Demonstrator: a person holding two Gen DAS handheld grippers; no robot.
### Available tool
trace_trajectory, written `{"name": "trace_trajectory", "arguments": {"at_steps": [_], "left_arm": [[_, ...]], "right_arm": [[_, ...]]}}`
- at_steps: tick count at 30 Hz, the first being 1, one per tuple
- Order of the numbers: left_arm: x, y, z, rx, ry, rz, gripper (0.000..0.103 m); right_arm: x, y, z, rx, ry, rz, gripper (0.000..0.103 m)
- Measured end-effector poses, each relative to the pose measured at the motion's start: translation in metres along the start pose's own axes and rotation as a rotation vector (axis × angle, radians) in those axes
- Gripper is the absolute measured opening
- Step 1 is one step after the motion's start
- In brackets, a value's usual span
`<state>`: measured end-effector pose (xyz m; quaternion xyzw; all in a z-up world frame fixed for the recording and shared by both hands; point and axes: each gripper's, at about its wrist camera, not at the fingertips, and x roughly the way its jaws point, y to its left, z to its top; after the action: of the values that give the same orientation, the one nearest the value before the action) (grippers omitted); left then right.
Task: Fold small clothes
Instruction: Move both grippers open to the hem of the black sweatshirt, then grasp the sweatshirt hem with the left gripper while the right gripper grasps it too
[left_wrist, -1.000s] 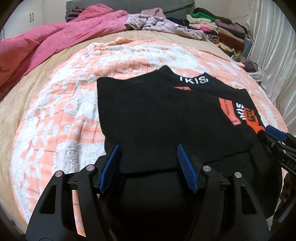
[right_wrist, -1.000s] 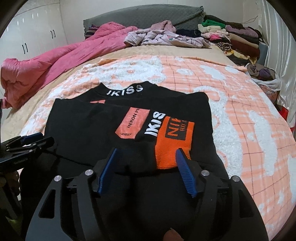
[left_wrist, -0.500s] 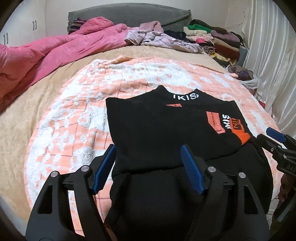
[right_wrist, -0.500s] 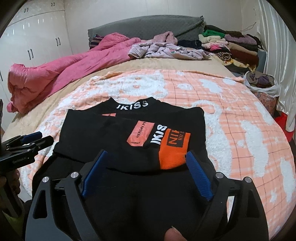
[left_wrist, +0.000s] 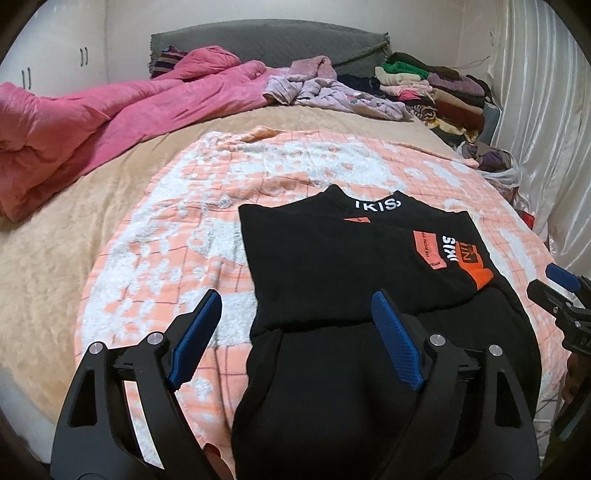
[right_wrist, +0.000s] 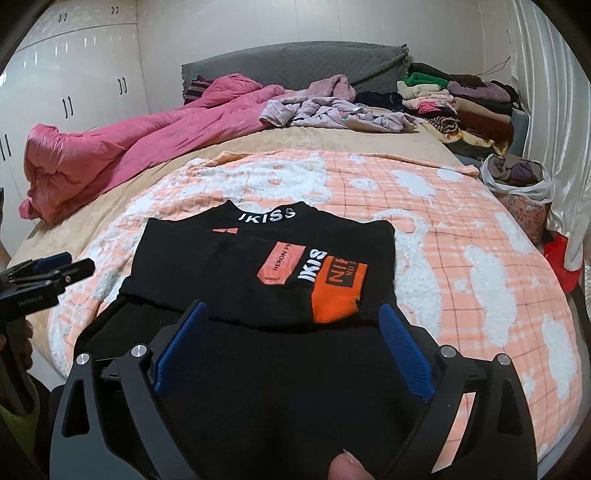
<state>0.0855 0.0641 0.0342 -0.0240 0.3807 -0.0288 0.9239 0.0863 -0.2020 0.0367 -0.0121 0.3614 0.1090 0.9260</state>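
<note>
Black knit sweater (left_wrist: 332, 266) with orange patches lies at frame centre on the orange checked blanket (left_wrist: 155, 251), sleeves folded in. Your left tool (left_wrist: 295, 339) and right tool (right_wrist: 291, 343) are open, empty. Remaining: fold hem upward.

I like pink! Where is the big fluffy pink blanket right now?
The crumpled pink quilt lies along the far left side of the bed in both views, on the beige sheet, left of the pile of lilac clothes.

Soft, even indoor light; glare streaks on the glossy wardrobe doors (right_wrist: 74, 92) left of the bed (right_wrist: 332, 147). Fisheye bends edges, corners vignetted black; focus fairly sharp.
</note>
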Motion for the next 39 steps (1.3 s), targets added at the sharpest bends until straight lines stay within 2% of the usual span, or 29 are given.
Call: {"name": "trace_trajectory", "arguments": {"at_steps": [2,3,16,39], "left_arm": [[-0.005,0.002,-0.002,-0.001,-0.005,0.009,0.088],[-0.008,0.003,-0.003,-0.002,-0.012,0.013,0.088],[-0.041,0.009,-0.020,0.009,-0.036,0.053,0.088],[-0.033,0.028,-0.073,0.028,0.107,0.108,0.088]], "right_arm": [[-0.003,-0.001,-0.003,-0.004,0.001,-0.001,0.094],[-0.005,-0.001,-0.006,-0.005,0.003,-0.001,0.094],[-0.021,0.001,-0.033,-0.023,0.029,0.003,0.094],[-0.021,-0.041,-0.099,0.022,0.161,-0.058,0.095]]}}
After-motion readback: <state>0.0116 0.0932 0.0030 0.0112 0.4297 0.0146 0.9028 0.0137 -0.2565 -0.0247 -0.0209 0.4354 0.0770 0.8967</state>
